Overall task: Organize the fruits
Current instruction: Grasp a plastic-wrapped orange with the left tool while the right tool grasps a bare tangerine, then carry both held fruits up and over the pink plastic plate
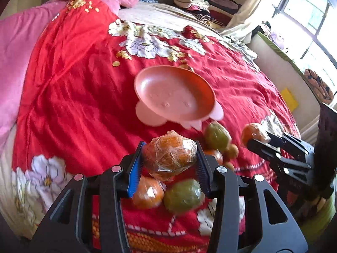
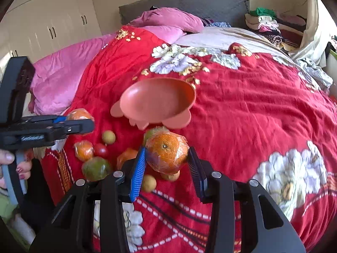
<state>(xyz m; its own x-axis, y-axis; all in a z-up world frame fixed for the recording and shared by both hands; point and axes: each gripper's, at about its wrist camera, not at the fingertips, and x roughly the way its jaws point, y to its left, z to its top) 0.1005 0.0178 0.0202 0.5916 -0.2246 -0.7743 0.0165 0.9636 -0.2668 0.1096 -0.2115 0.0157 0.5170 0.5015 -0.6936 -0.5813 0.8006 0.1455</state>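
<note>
At the far left of the right wrist view, a hand (image 2: 12, 164) is cut by the picture edge. It holds the left gripper (image 1: 169, 158), which clamps a wrapped orange (image 1: 170, 157); in that view the black finger hides most of this orange. Next comes the loose fruit pile (image 2: 95, 156) on the red bedspread (image 2: 242, 109); in the left wrist view these fruits are blurred and partly hidden behind the fingers. The empty pink dish (image 1: 174, 97) lies just behind the pile. On the right, the right gripper (image 2: 167, 158) grips a second wrapped orange (image 2: 167, 155). Only the right wrist view shows the white wardrobe (image 2: 48, 19); only the left shows the window (image 1: 309, 14).
</note>
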